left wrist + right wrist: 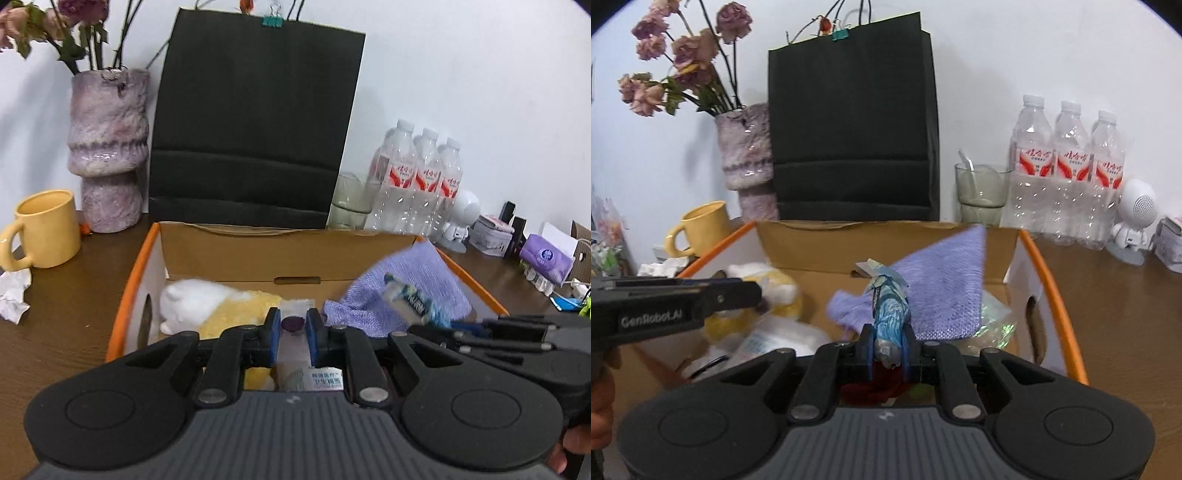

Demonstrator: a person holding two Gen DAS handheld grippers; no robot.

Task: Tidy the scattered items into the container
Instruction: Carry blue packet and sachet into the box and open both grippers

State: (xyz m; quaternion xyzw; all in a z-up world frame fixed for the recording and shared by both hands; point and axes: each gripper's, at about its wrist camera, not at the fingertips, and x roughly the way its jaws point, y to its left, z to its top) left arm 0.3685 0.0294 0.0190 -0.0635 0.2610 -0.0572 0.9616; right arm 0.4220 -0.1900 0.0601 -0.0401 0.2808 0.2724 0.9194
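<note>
Right wrist view: right gripper (886, 349) has its jaws clamped on a blue-and-white crinkly plastic wrapper (889, 314), held above the open brown cardboard box with orange rim (1054, 295), so this item is over the container but not yet lying in it. Box already holds a lilac knitted cloth (945, 291), a white-and-yellow plush toy (775, 288), a shiny clear plastic bag (993, 321) and a white packet with printed label (768, 339). Left gripper (291, 339) hovers over the box too, jaws narrow, with a small purple round piece (293, 324) seen between them; cannot tell whether it is pinched or just lying below. Risks, as judgement: the wrapper is light and slick, so it may cling to a pad when let go, or flutter and land on the propped-up cloth and slide toward the rim. The two grippers sit near each other over the same box, so a sideways move could knock them together. The cloth leans against the right wall and may flop over the edge if nudged. A crumpled white paper ball (14, 295) lies on the brown wooden worktop (66, 332) outside the box, easy to miss.
</note>
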